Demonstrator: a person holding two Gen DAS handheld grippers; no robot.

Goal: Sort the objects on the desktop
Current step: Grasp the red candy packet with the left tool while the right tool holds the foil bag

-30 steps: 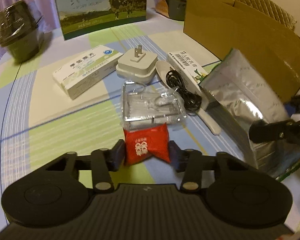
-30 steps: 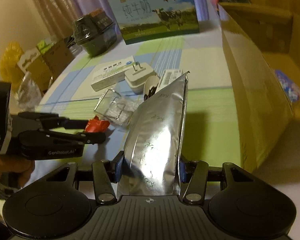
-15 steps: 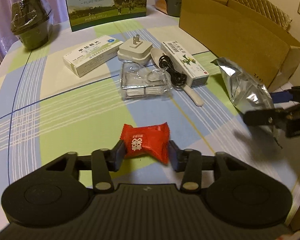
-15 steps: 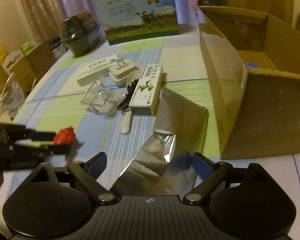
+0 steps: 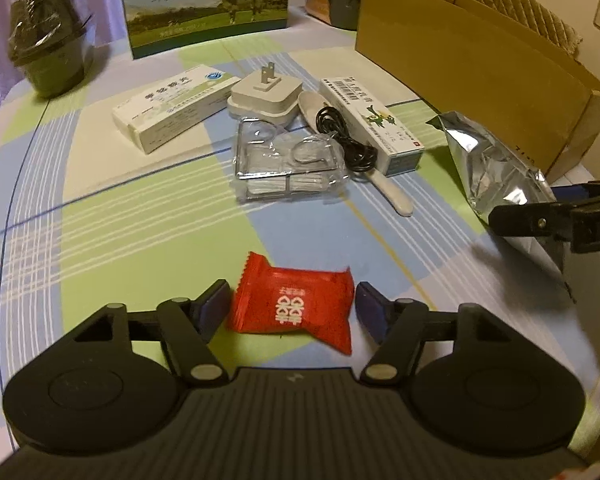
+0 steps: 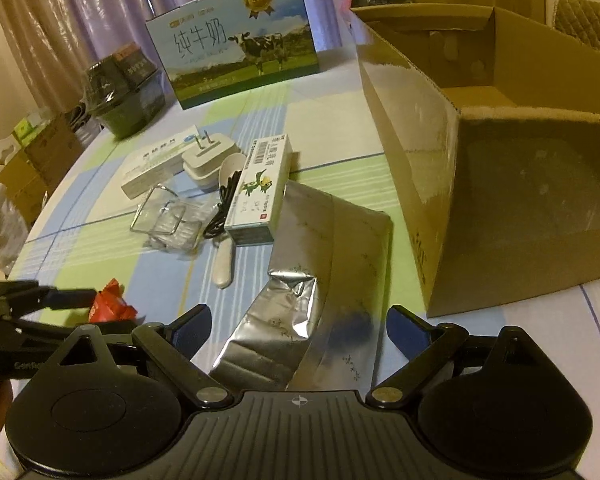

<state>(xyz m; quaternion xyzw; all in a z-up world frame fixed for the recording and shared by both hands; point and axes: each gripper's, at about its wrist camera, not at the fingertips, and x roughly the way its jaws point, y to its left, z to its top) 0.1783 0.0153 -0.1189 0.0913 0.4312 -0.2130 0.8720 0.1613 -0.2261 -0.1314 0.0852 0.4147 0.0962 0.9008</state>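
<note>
Now red candy packet point(image 5: 294, 305) lying on worktop point(image 5: 112, 220) btwn spread fingers of left gripper point(image 5: 292, 306), silver foil pouch point(image 6: 324, 280) flat btwn wide-apart right gripper point(image 6: 300, 322), cardboard box point(image 6: 500, 200) just beside.

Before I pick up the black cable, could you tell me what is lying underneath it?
The black cable lies coiled over a white spoon, beside the gecko-printed box. The spoon's bowl and handle show; the part under the coil is hidden.
</note>
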